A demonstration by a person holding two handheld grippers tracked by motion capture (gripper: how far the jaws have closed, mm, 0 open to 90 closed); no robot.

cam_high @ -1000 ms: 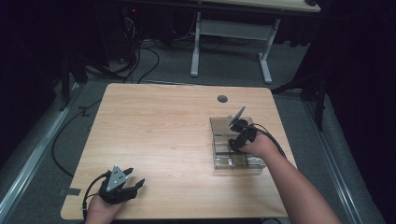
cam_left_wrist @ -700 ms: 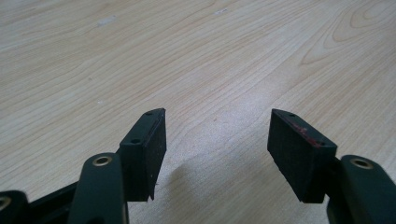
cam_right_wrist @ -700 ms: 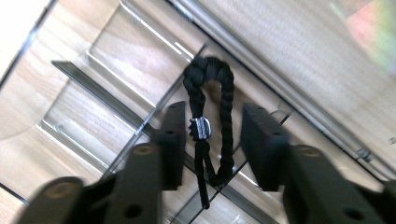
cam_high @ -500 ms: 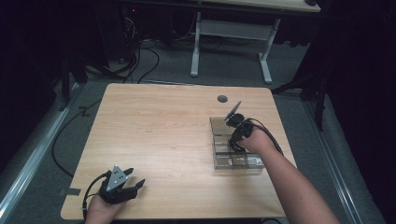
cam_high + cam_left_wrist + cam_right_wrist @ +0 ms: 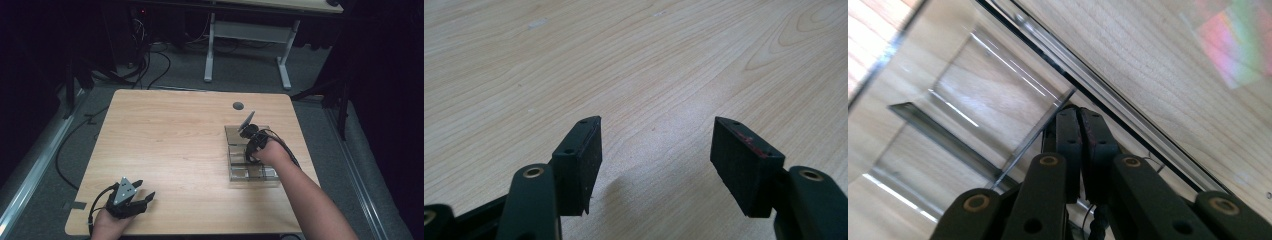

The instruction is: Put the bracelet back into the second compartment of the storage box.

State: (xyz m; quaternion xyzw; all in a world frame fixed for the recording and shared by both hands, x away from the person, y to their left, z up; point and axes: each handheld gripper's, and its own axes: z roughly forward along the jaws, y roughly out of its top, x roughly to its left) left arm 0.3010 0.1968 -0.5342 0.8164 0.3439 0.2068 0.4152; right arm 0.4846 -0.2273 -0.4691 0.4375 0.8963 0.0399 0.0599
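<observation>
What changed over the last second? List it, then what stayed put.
The right tool has just closed: its jaws now meet over the clear plastic compartment box, and whether they pinch a wall is unclear. The hand barely shifted. Unchanged: the box's place on the light wooden table, and the left tool, open and resting near the front left corner.

This looks like a lab or recording workspace rather than a home. A plain light-wood surface point(image 5: 165, 145) stands alone on grey carpet point(image 5: 320, 75) in a darkened room, with black cables point(image 5: 150, 65) trailing over the floor at the upper left of the frame. At the top centre stands the white metal frame of another desk point(image 5: 247, 45), and dark stands crowd both side edges.
</observation>
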